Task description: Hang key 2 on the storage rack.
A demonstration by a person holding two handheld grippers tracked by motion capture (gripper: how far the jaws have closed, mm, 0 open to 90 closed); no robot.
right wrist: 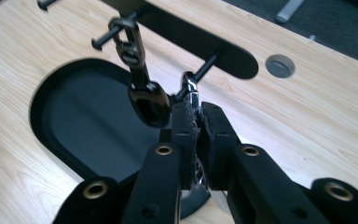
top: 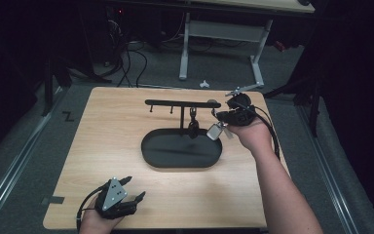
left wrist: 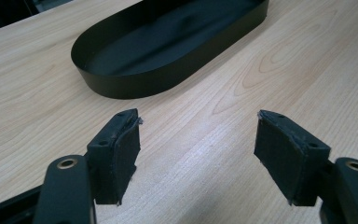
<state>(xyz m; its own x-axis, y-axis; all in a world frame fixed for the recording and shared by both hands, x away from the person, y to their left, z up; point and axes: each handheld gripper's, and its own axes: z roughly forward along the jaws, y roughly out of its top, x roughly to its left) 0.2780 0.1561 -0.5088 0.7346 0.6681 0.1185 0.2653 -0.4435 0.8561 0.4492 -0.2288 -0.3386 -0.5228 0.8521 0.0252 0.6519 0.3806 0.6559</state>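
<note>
A black oval tray (top: 151,158) lies mid-table, and a black rack bar (top: 165,103) with small pegs stands over its far side. From one peg hangs a black key fob (top: 193,125) (right wrist: 144,100). My right gripper (top: 222,117) (right wrist: 196,112) is at the bar's right end, shut on a silver key ring (right wrist: 189,86) that sits just by a peg (right wrist: 207,65). A pale tag (top: 215,130) dangles below that gripper. My left gripper (top: 135,187) (left wrist: 196,149) rests near the table's front left corner, open, with bare wood between its pads.
A grey round cap (right wrist: 279,65) sits in the wooden tabletop (top: 107,141) beyond the bar's end. Past the table stands a white desk frame (top: 221,34), with cables (top: 126,58) on the dark floor. The right gripper's cable (top: 274,139) loops along the right edge.
</note>
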